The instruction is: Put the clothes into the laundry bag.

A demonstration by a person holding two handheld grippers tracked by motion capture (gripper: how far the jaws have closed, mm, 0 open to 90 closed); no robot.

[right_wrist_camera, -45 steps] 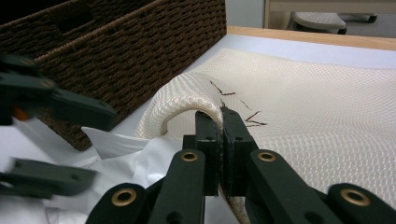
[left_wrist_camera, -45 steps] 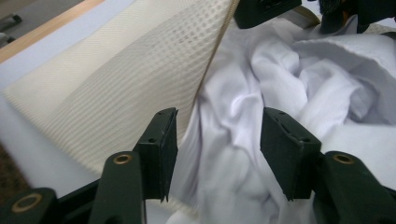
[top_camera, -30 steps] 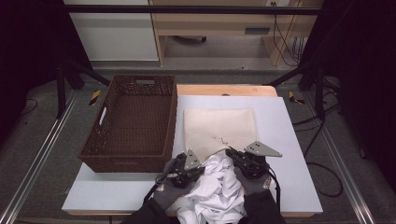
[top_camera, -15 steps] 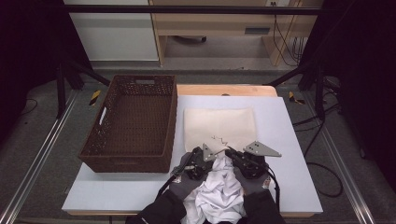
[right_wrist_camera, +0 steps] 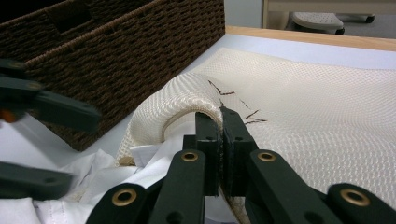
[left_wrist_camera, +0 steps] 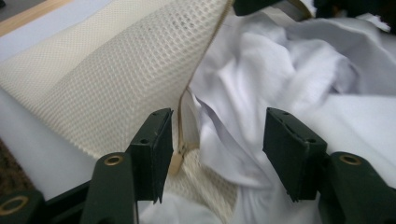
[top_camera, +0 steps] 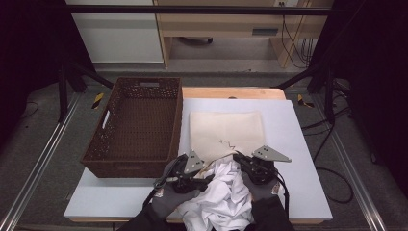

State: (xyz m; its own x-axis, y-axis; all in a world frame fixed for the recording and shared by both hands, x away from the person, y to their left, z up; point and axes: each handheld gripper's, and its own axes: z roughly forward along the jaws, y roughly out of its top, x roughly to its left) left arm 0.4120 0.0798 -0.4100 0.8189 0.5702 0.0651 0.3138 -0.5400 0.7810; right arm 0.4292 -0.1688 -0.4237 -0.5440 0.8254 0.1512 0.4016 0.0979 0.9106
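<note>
While the white bench (top_camera: 298,144) and the brown wicker basket (top_camera: 137,125) along its left edge sit as they did a second ago, the work at the near edge has changed. A cream mesh laundry bag (top_camera: 226,130) lies flat across the bench's middle, its near mouth lifted over a crumpled white garment (top_camera: 221,197) at the near edge. That garment has been pushed further toward the bag. The right gripper (right_wrist_camera: 219,135) stays clenched on the bag's raised rim, holding the mouth up. The left gripper (left_wrist_camera: 215,140) was closed a second ago; its jaws have just been opening, and they now stand apart with the zipper pull (left_wrist_camera: 176,161) and white cloth loose between them.
</note>
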